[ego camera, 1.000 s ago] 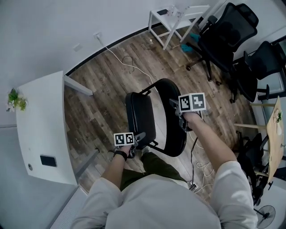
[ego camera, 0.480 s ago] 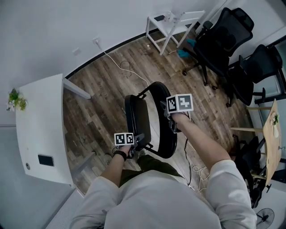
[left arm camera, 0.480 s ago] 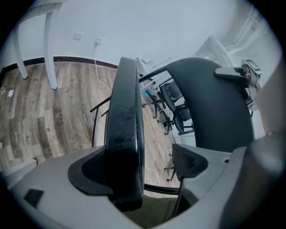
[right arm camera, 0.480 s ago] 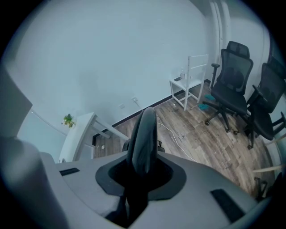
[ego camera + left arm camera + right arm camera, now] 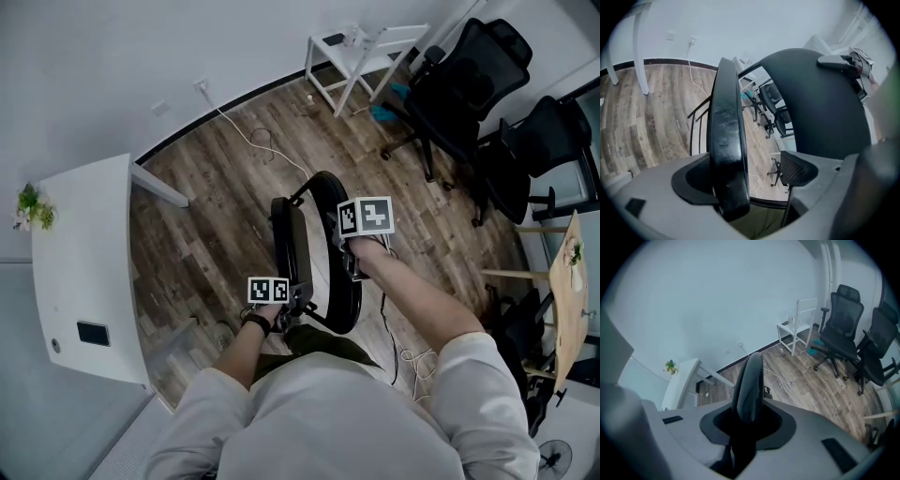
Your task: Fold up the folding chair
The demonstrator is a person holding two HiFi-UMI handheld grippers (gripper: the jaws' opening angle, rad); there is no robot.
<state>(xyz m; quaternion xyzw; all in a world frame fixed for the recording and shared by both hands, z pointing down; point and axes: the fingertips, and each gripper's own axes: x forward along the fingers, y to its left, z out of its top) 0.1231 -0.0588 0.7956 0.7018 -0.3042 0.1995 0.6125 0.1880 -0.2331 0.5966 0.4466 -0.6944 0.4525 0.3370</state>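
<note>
Seat [image 5: 725,131] lies unclamped in the wide left hand-held gripper [image 5: 747,176]; backrest [image 5: 749,376] is pinched by the right hand-held gripper [image 5: 747,420], jaws just eased; slippage is risked.

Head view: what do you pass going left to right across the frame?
plant → white table → left gripper → right gripper → office chairs. The folding chair spans both grippers, so it is left out.

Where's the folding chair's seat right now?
Head view, centre: the seat is tipped up nearly on edge just ahead of the person, close beside the round backrest on its right; the white desk lies to its left.
</note>
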